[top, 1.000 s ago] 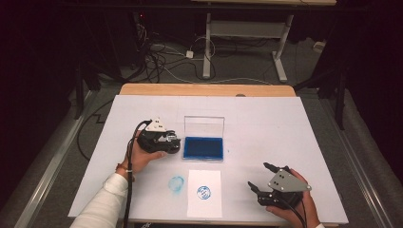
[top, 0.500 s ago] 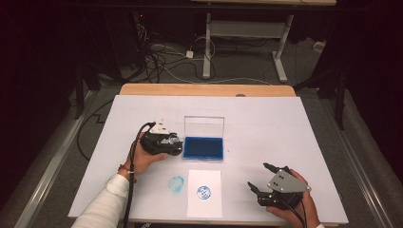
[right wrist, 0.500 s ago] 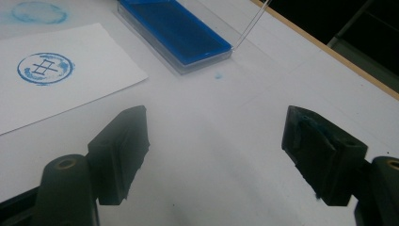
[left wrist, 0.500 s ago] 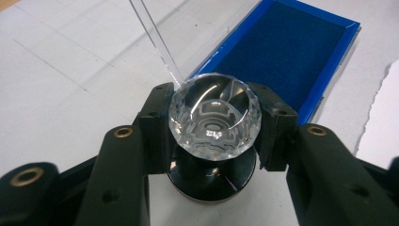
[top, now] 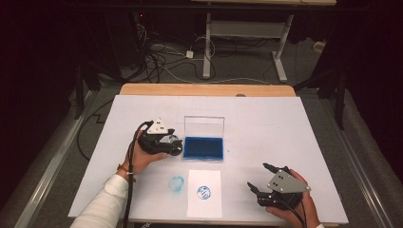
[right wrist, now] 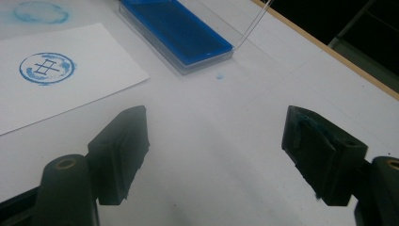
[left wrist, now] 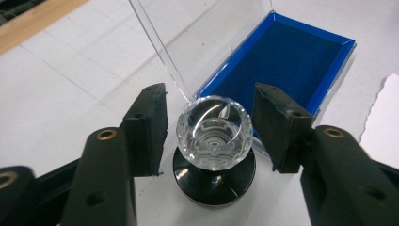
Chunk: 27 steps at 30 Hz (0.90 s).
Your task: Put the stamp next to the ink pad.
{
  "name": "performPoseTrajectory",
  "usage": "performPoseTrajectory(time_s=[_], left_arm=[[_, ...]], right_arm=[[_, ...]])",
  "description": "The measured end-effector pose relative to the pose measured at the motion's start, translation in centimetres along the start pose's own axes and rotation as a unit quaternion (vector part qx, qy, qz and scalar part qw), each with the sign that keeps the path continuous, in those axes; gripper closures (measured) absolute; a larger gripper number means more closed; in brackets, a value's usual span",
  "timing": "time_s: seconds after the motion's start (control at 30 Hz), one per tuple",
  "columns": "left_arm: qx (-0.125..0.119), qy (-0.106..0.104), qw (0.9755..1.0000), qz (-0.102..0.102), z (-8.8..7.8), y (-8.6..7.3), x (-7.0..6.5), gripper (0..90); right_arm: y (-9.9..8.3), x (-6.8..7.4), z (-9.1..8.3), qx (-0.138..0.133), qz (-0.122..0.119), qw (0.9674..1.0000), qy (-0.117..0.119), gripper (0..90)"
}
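A: Where is the stamp (left wrist: 214, 141) now?

B: It stands upright on the desk (top: 285, 123), just beside the left end of the ink pad (top: 203, 147). The left gripper (left wrist: 209, 127) has just been opening; its jaws are released around the crystal knob, not pressing.

A: And the right gripper (right wrist: 216, 155)?

B: Open, empty, near the front right corner.

A: What is the risk?

B: A jaw may brush the knob when withdrawing and tip the stamp.

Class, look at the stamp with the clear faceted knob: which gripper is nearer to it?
Left. The left gripper has its jaws either side of the stamp, just opened, pads apart from it. The right gripper sits far off, near the table's front edge.
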<state>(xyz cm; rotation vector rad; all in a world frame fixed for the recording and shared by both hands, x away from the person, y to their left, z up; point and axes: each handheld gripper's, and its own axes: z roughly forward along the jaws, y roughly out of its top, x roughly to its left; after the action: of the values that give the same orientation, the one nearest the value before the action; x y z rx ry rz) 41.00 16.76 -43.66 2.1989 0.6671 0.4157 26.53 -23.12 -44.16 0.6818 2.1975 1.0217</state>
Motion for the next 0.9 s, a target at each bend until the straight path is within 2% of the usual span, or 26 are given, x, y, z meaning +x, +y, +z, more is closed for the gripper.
performPoseTrajectory(time_s=[0.13,0.23,0.5,0.7,0.9], left_arm=[[-0.01,0.011,0.9998,0.01,-0.4,0.2,-0.4,40.1],[-0.018,0.018,0.9996,0.011,-0.6,0.4,-0.6,33.5],[-0.024,0.014,0.9996,0.012,-0.8,0.6,-0.9,19.3],[-0.031,0.011,0.9993,0.015,-0.8,0.7,-1.2,15.4],[-0.037,0.013,0.9989,0.024,-1.1,0.9,-1.6,15.4]], right_arm=[[0.0,0.0,-0.1,-0.001,0.001,1.0,-0.001,23.6],[0.0,0.0,-0.1,-0.001,0.001,1.0,-0.001,23.7],[0.0,0.0,-0.1,-0.003,0.001,1.0,-0.002,23.6],[0.0,0.0,-0.1,-0.002,0.0,1.0,-0.002,23.6],[0.0,0.0,-0.1,-0.003,0.002,1.0,-0.003,23.5]])
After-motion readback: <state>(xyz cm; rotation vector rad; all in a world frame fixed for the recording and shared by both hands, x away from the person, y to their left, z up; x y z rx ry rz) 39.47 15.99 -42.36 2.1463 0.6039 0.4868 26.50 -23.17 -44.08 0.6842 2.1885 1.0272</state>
